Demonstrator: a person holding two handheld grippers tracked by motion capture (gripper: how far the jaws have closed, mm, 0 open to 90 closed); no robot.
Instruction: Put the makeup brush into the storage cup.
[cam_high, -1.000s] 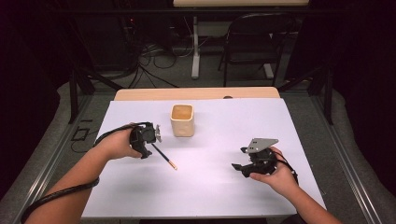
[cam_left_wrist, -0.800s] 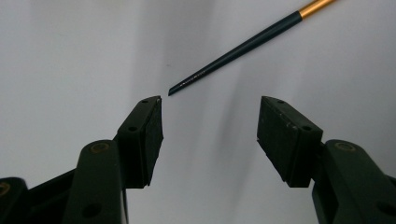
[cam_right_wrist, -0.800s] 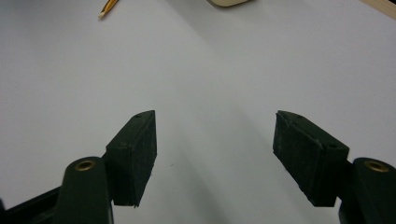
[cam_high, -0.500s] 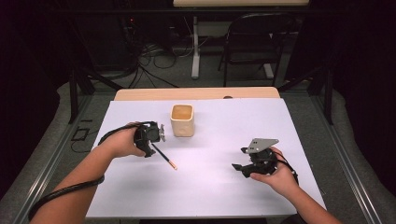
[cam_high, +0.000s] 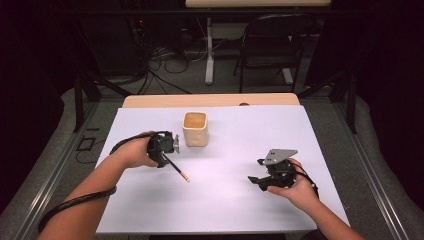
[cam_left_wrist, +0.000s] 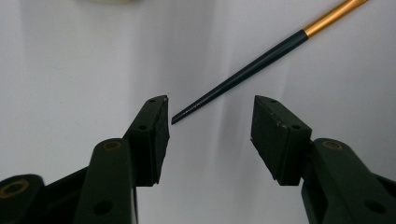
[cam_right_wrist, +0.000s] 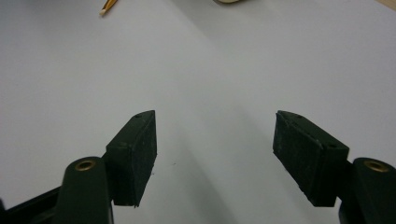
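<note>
Currently left gripper (cam_left_wrist: 210, 116) jaws are wide, straddling the dark tip of the slim black-and-gold pencil (cam_left_wrist: 261, 58) lying on the white table (cam_high: 225, 200). Right gripper (cam_right_wrist: 215, 140) jaws are wide too, holding nothing, well apart from the square cream cup (cam_high: 195, 128).

Stick (cam_high: 176, 169) lies before cup (cam_high: 195, 128).

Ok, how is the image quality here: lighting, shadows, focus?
High view: the white table is evenly lit and the room behind is dark. Left gripper view: the dark-tipped stick is fairly sharp and soft shadows streak the surface. Right gripper view: the table looks greyish and the claw pads look soft.
</note>
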